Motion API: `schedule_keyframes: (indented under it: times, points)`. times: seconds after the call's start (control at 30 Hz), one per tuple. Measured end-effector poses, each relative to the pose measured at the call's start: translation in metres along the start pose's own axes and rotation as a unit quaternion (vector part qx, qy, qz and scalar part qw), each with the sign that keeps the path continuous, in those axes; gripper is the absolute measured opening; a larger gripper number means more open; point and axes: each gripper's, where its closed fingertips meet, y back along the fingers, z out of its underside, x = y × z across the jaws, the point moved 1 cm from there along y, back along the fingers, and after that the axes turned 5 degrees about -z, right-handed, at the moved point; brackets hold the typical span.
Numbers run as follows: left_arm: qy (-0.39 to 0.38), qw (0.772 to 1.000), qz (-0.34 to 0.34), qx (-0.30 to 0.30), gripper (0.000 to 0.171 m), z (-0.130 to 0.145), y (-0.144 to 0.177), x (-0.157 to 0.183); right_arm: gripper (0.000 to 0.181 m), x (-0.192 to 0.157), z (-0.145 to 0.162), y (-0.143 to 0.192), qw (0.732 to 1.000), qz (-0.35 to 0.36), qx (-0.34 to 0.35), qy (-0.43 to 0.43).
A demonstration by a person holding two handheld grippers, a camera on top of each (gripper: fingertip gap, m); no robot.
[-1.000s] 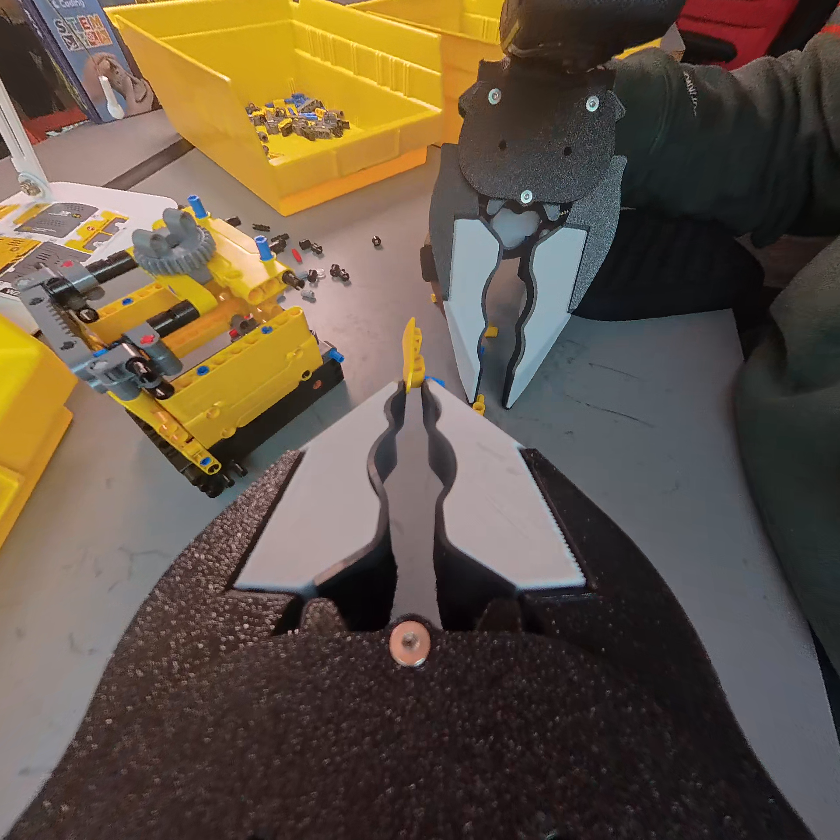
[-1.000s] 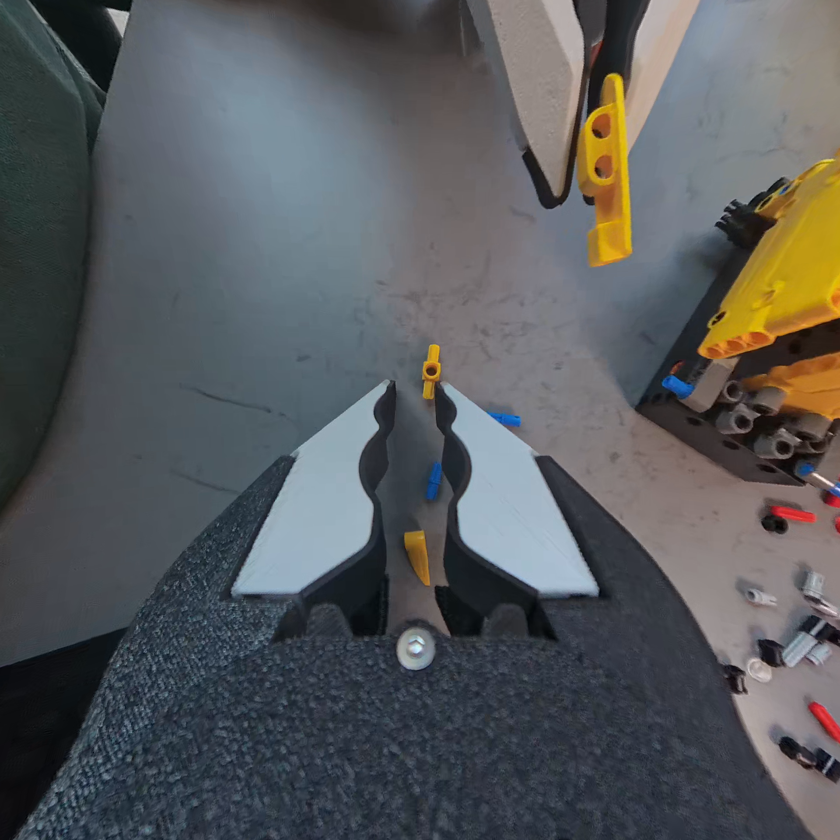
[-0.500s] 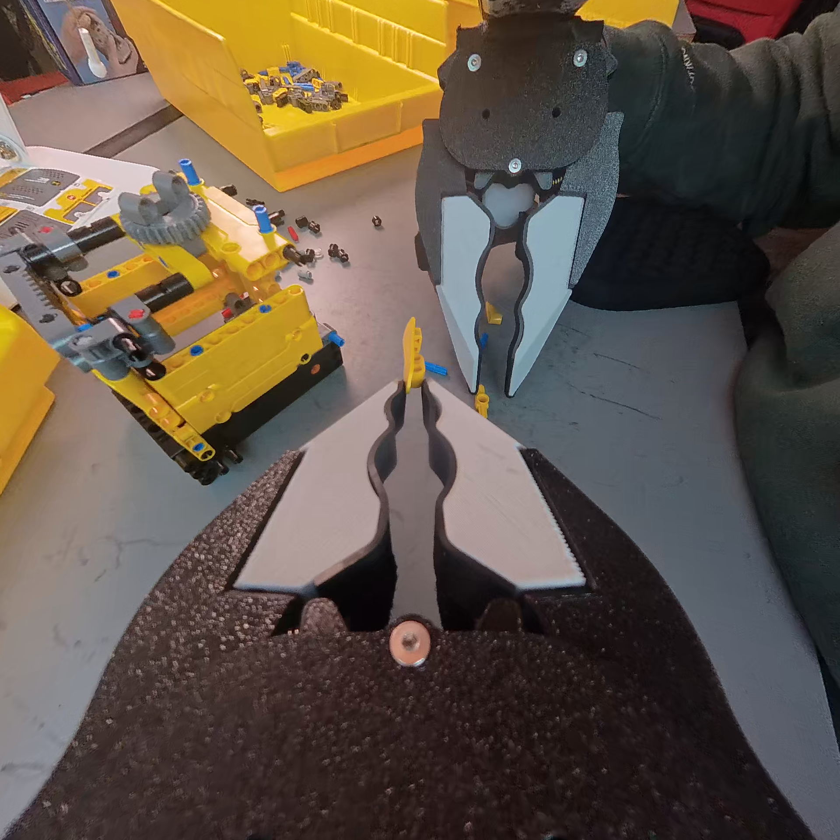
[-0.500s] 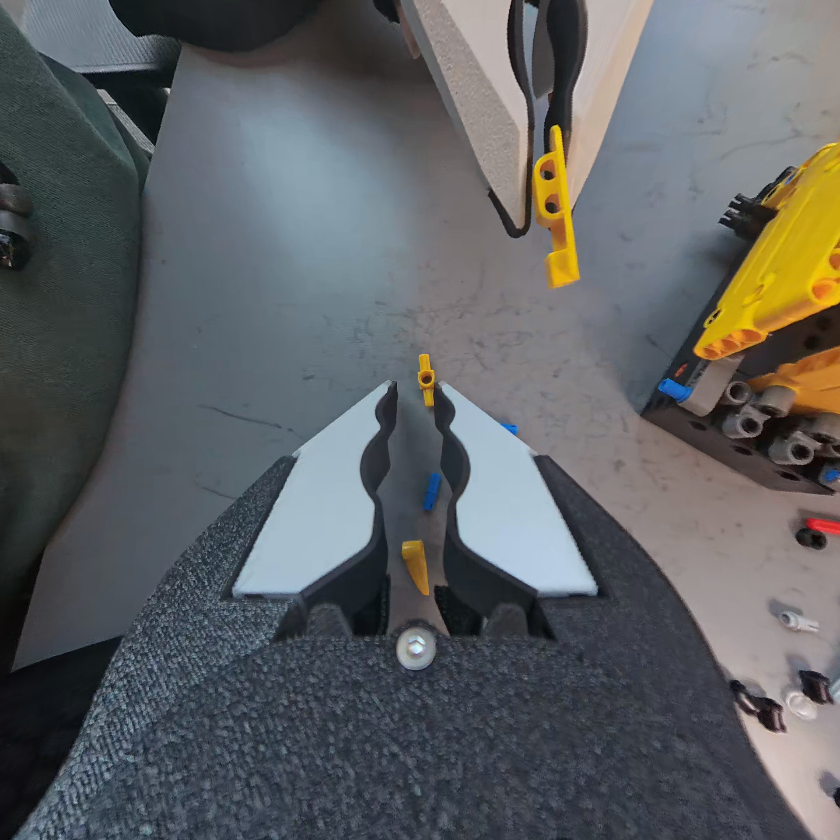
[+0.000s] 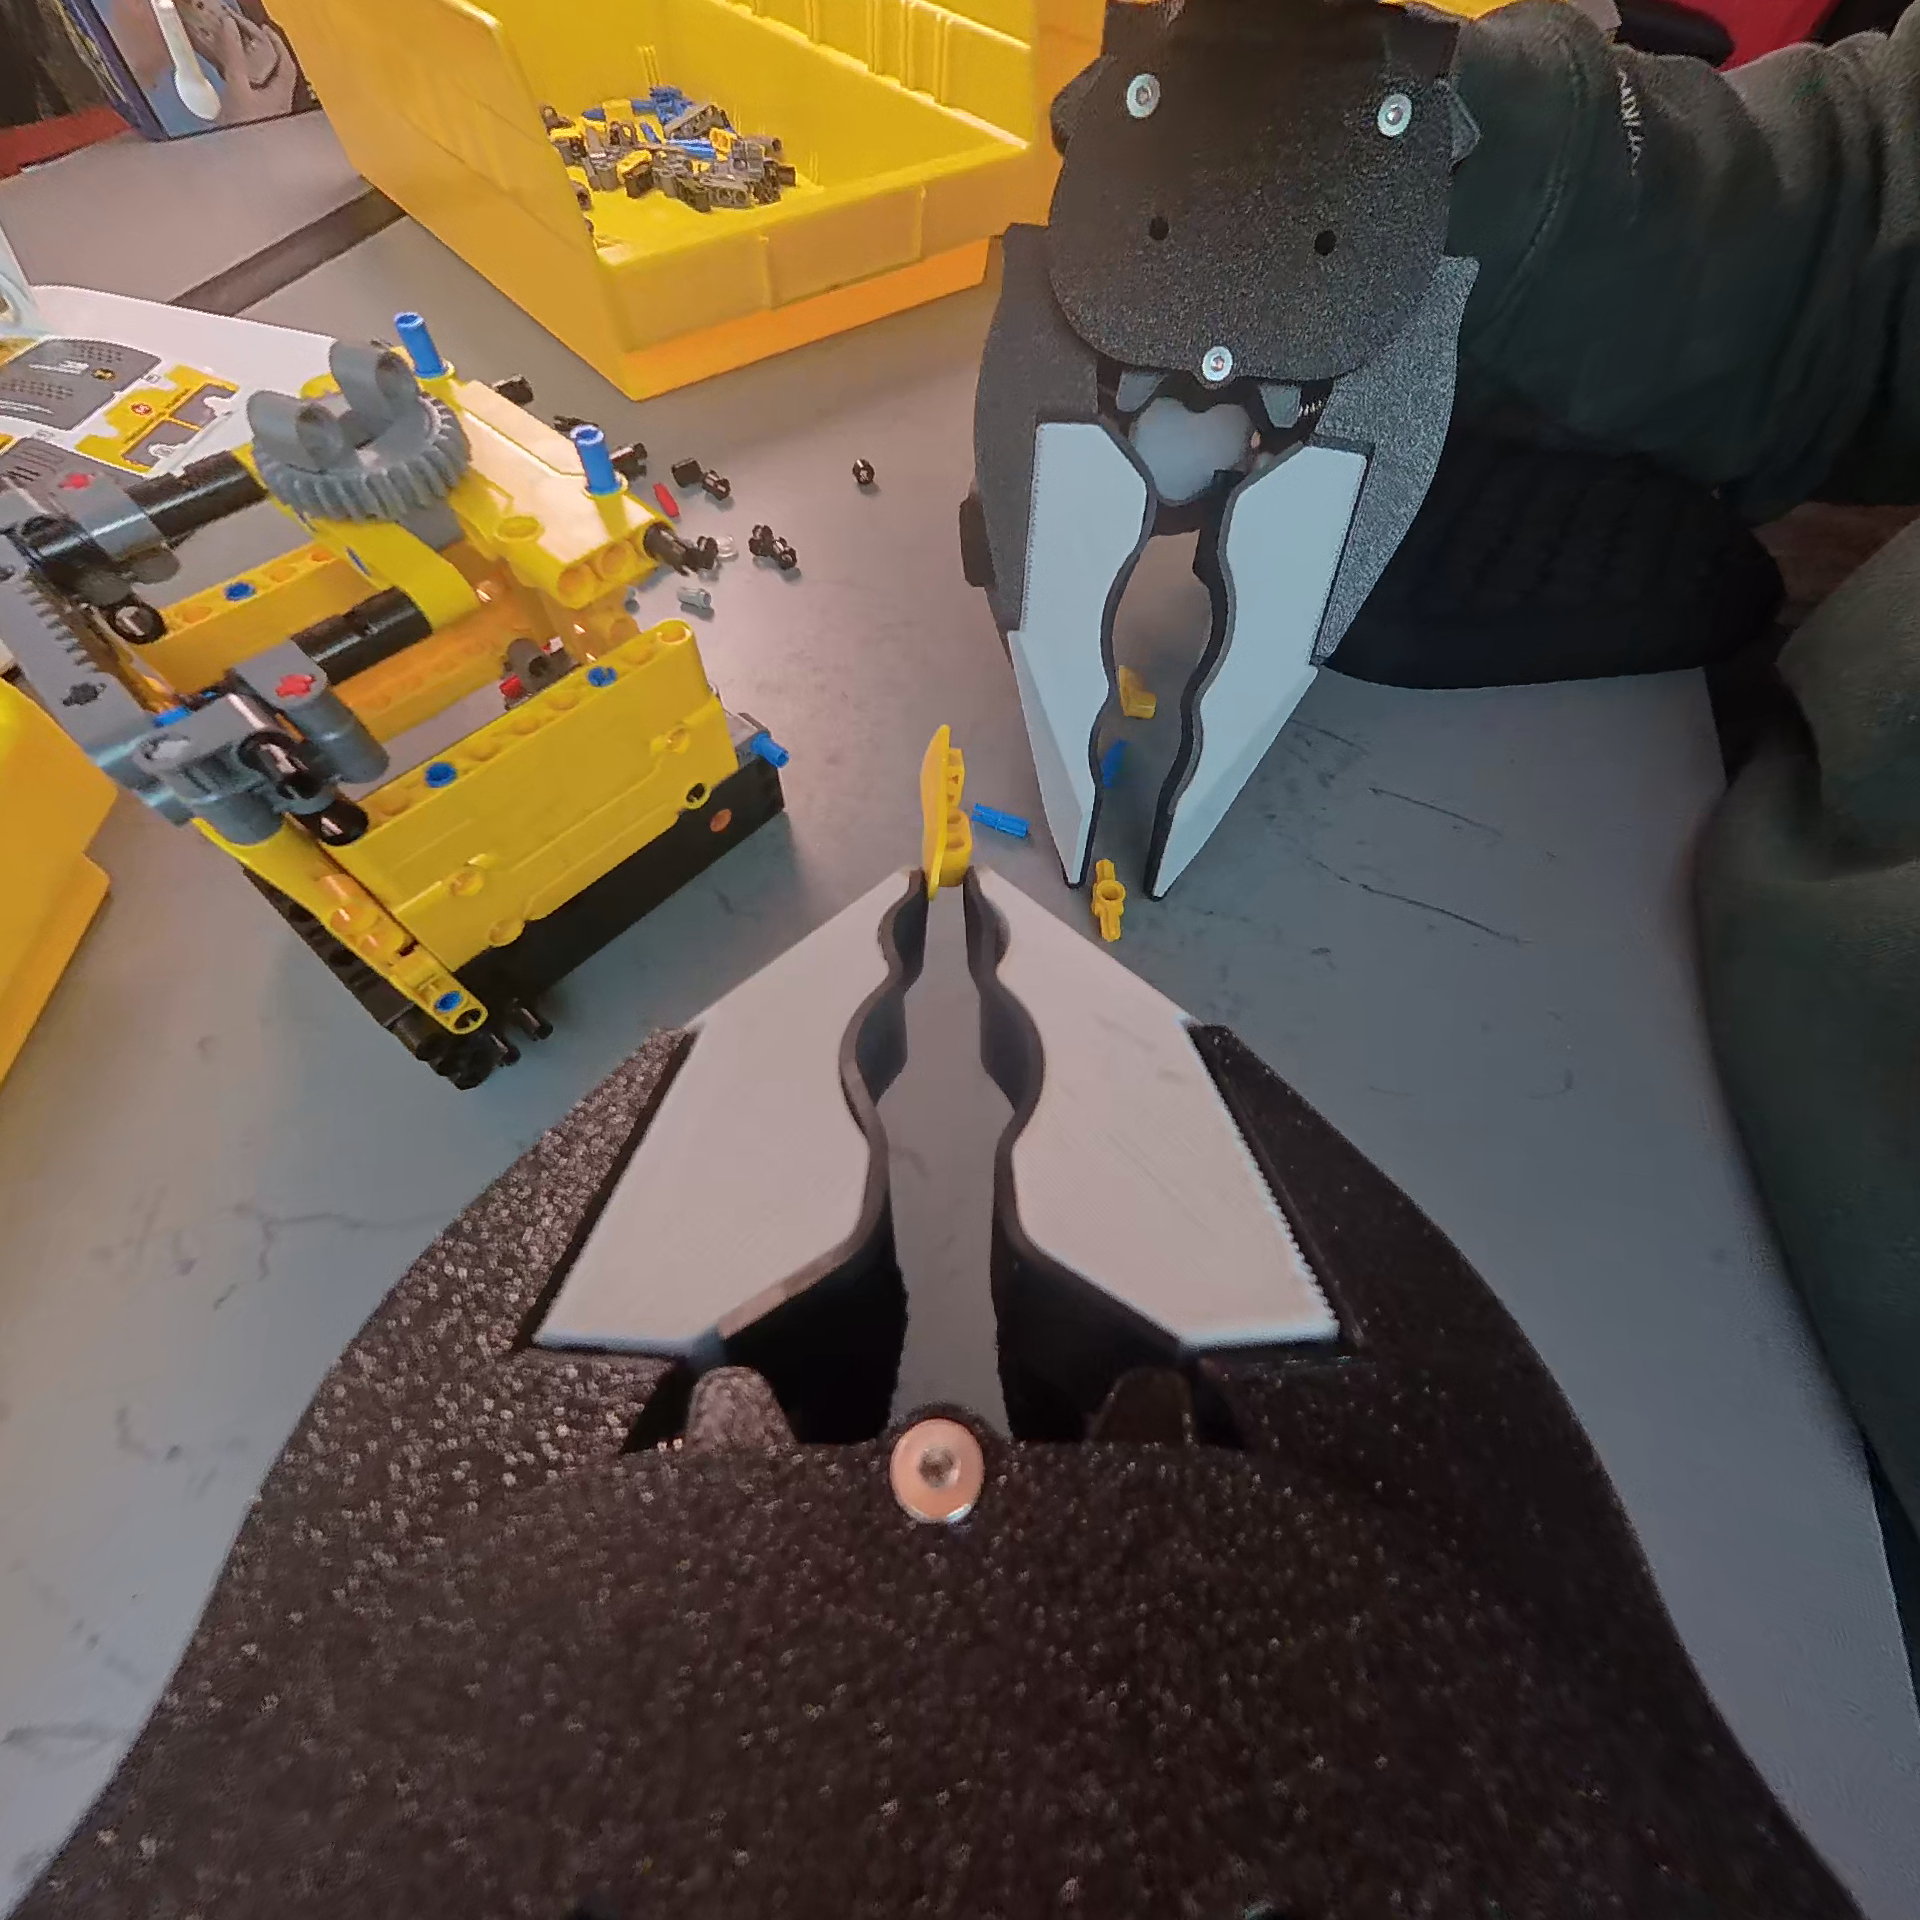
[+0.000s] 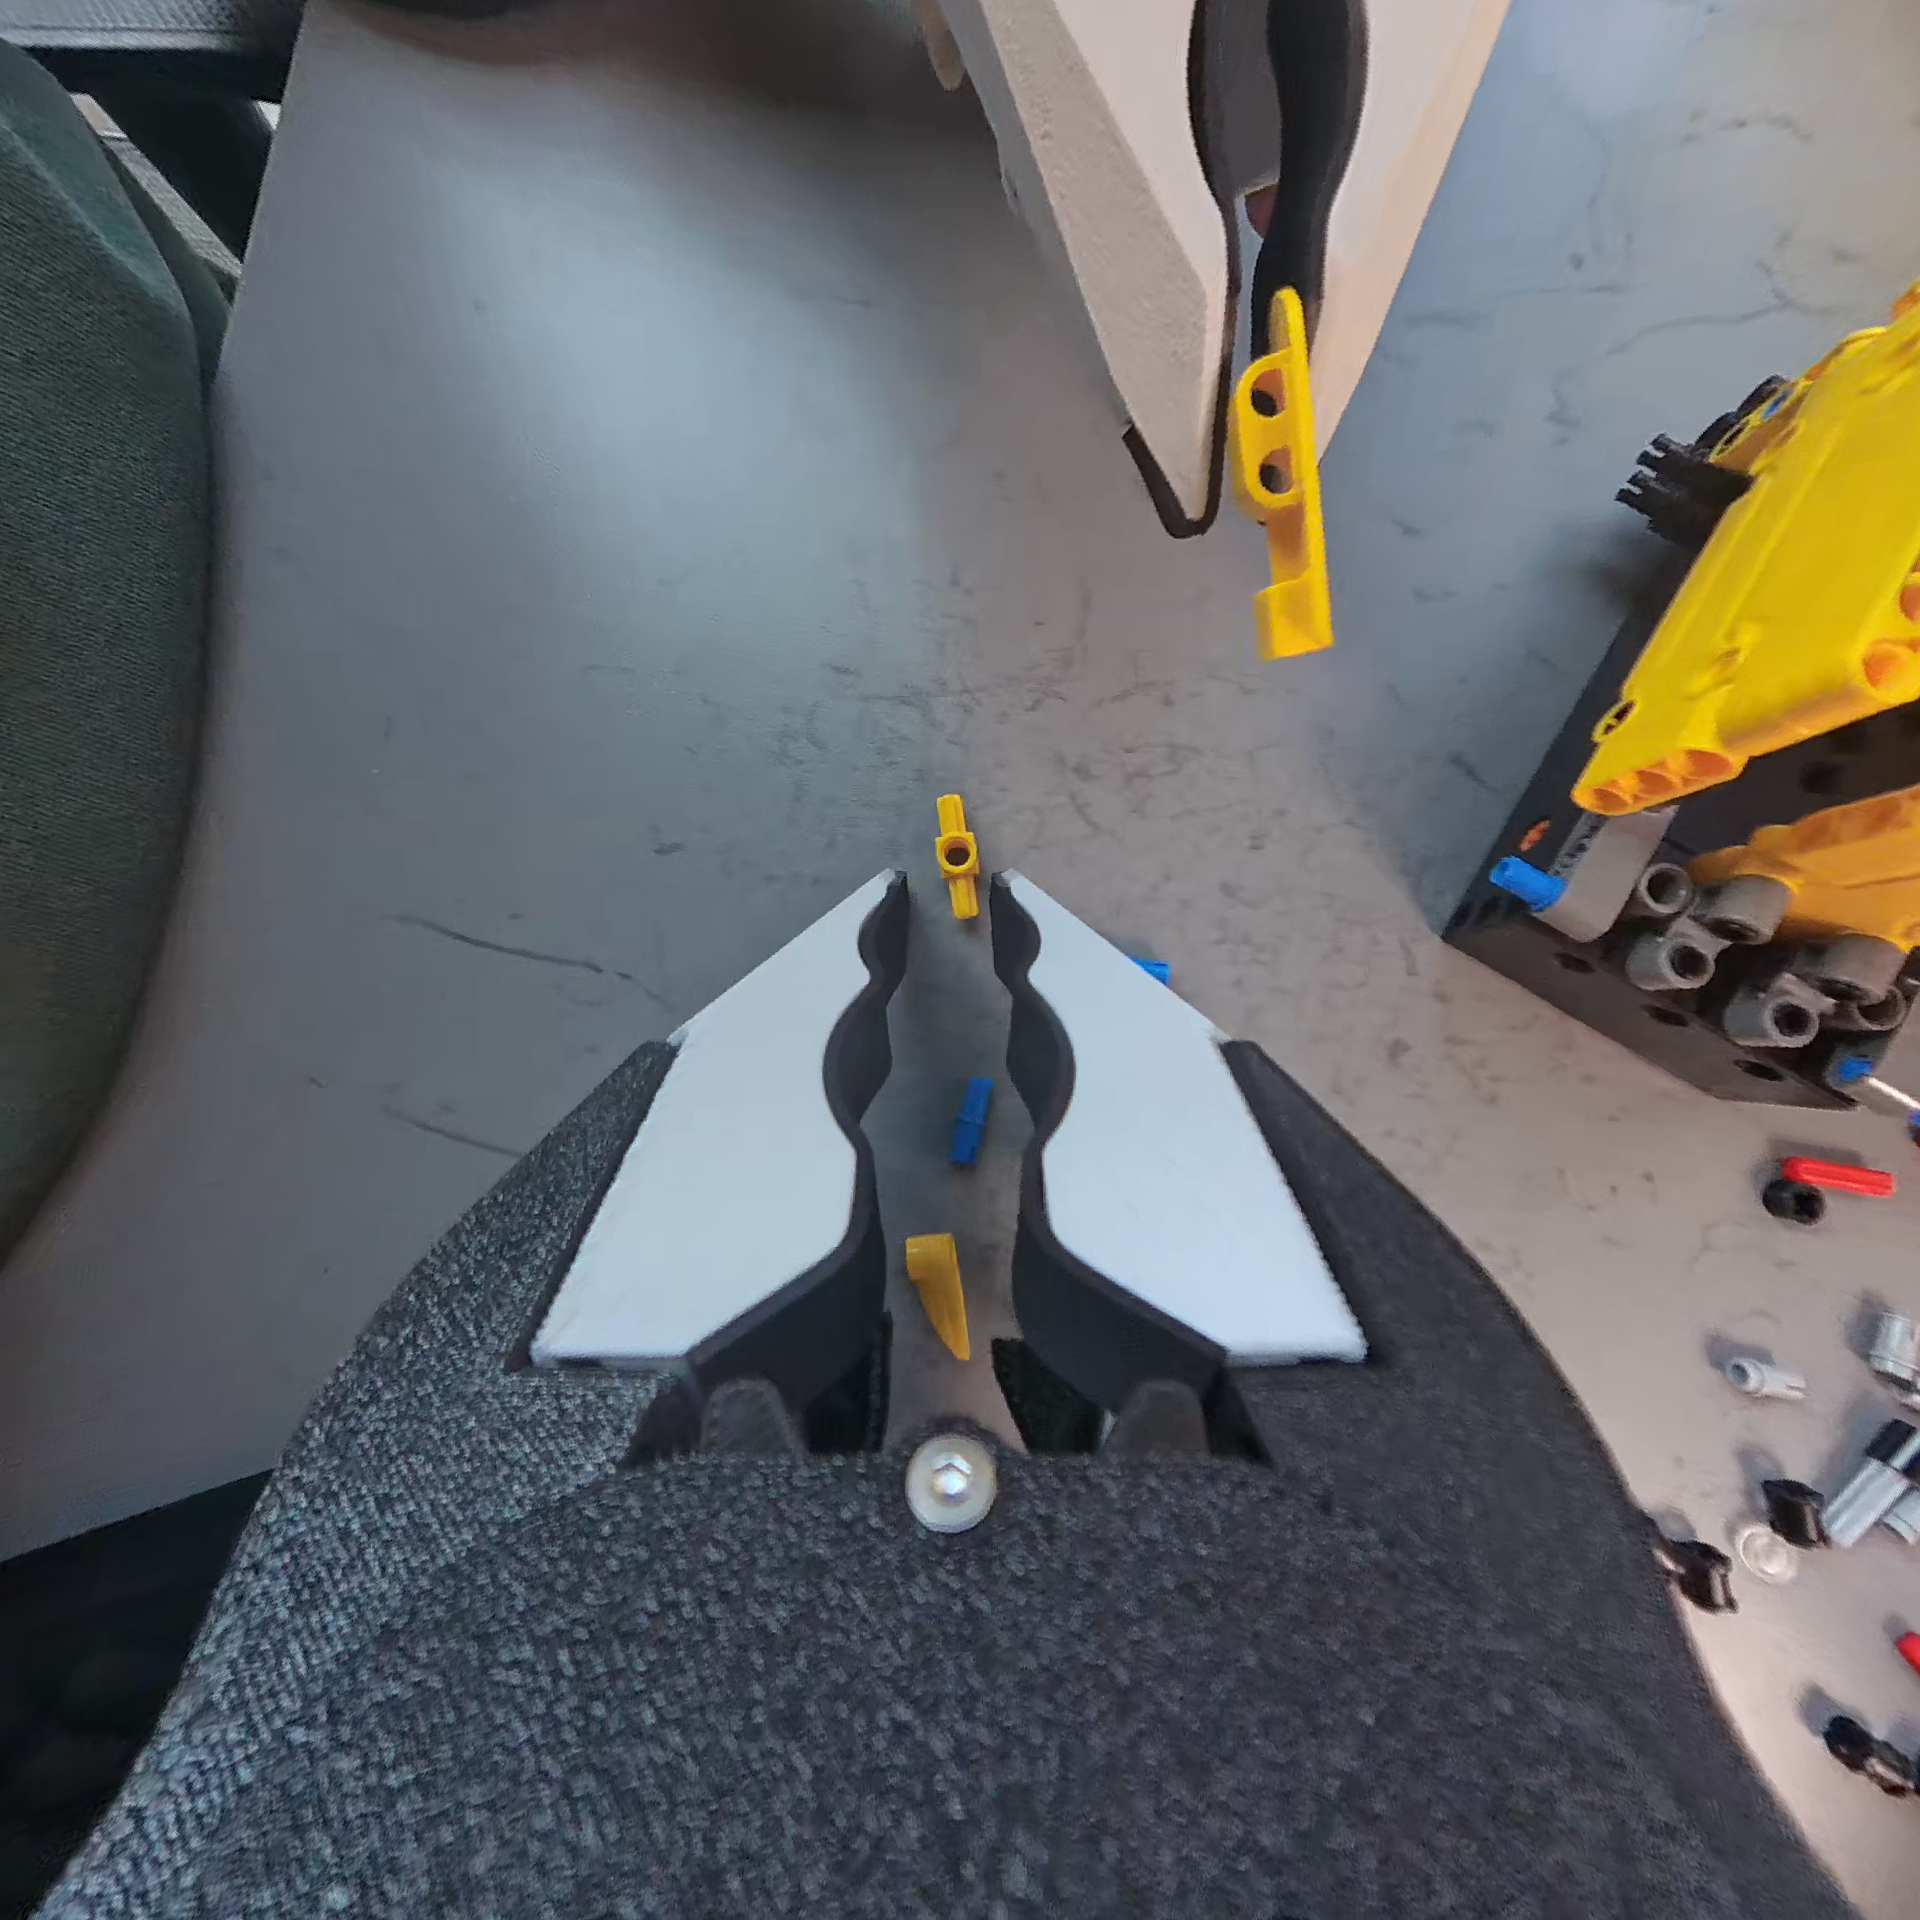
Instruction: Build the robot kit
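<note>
My left gripper (image 5: 943, 881) is shut on a yellow curved beam piece (image 5: 943, 805) and holds it above the grey table; the piece also shows in the right wrist view (image 6: 1286, 488). My right gripper (image 6: 948, 883) is open, tips low over the table, with a small yellow connector (image 6: 957, 854) lying just at its tips; the connector also shows in the left wrist view (image 5: 1108, 898). A blue pin (image 6: 970, 1120) and a yellow wedge piece (image 6: 937, 1288) lie on the table between its fingers. In the left wrist view the right gripper (image 5: 1120, 891) stands opposite mine.
A partly built yellow and black brick vehicle (image 5: 416, 686) stands left of the grippers. Loose small pins (image 5: 727, 520) lie behind it. A yellow bin (image 5: 675, 156) with small parts is at the back. A person's dark sleeve (image 5: 1662, 260) is on the right. My hands' fingertips stand some 7 cm from each other.
The right gripper has lowered and drawn closer to the small yellow connector, its jaws a little wider. The left gripper has stayed shut on the yellow beam and shifted slightly.
</note>
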Motion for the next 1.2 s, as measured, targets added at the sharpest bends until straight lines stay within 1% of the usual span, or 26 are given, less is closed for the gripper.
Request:
schedule_keyframes:
  times: [0.07, 0.2, 0.27, 0.33, 0.4, 0.57, 0.77, 0.87, 0.97, 1.1, 1.2]
  points:
    - [0.0, 1.0, 0.002, -0.003, 0.006, 0.001, -0.001, 0.0, 0.015, -0.001, -0.001, 0.001, 1.0, -0.002, 0.004, 0.003]
    - [-0.001, 1.0, 0.005, -0.009, 0.006, 0.003, -0.001, 0.001, 0.008, 0.007, -0.01, 0.006, 0.998, -0.01, 0.04, -0.048]
    - [-0.001, 1.0, 0.005, -0.011, 0.006, 0.003, -0.002, 0.002, 0.008, 0.006, -0.009, 0.004, 0.997, -0.019, 0.038, -0.059]
    - [-0.001, 1.0, 0.005, -0.012, 0.006, 0.004, -0.001, 0.002, 0.009, 0.004, -0.008, 0.002, 0.998, -0.02, 0.033, -0.051]
    - [-0.001, 1.0, 0.004, -0.011, 0.006, 0.003, -0.001, 0.001, 0.01, 0.003, -0.002, -0.001, 0.999, -0.009, 0.009, -0.036]
    - [-0.001, 1.0, 0.006, -0.013, 0.006, 0.004, -0.001, 0.002, 0.011, 0.001, -0.004, -0.002, 1.0, -0.001, 0.009, -0.01]
    - [-0.001, 1.0, 0.006, -0.014, 0.006, 0.005, -0.001, 0.002, 0.013, 0.001, -0.005, -0.003, 1.0, -0.006, 0.012, -0.027]
    - [0.0, 1.0, 0.006, -0.015, 0.006, 0.005, -0.001, 0.001, 0.011, 0.002, -0.006, -0.004, 0.999, 0.015, 0.003, -0.038]
    - [0.007, 1.0, 0.005, -0.018, 0.006, 0.007, -0.002, -0.001, 0.011, 0.002, -0.006, -0.004, 0.996, 0.064, 0.0, -0.062]
    - [0.015, 1.0, 0.011, -0.016, 0.006, 0.007, -0.001, -0.001, 0.008, 0.0, -0.005, -0.004, 0.989, 0.103, 0.017, -0.103]
    - [0.015, 1.0, 0.017, -0.015, 0.006, 0.006, -0.001, 0.001, 0.008, 0.0, -0.006, -0.005, 0.987, 0.11, 0.034, -0.111]
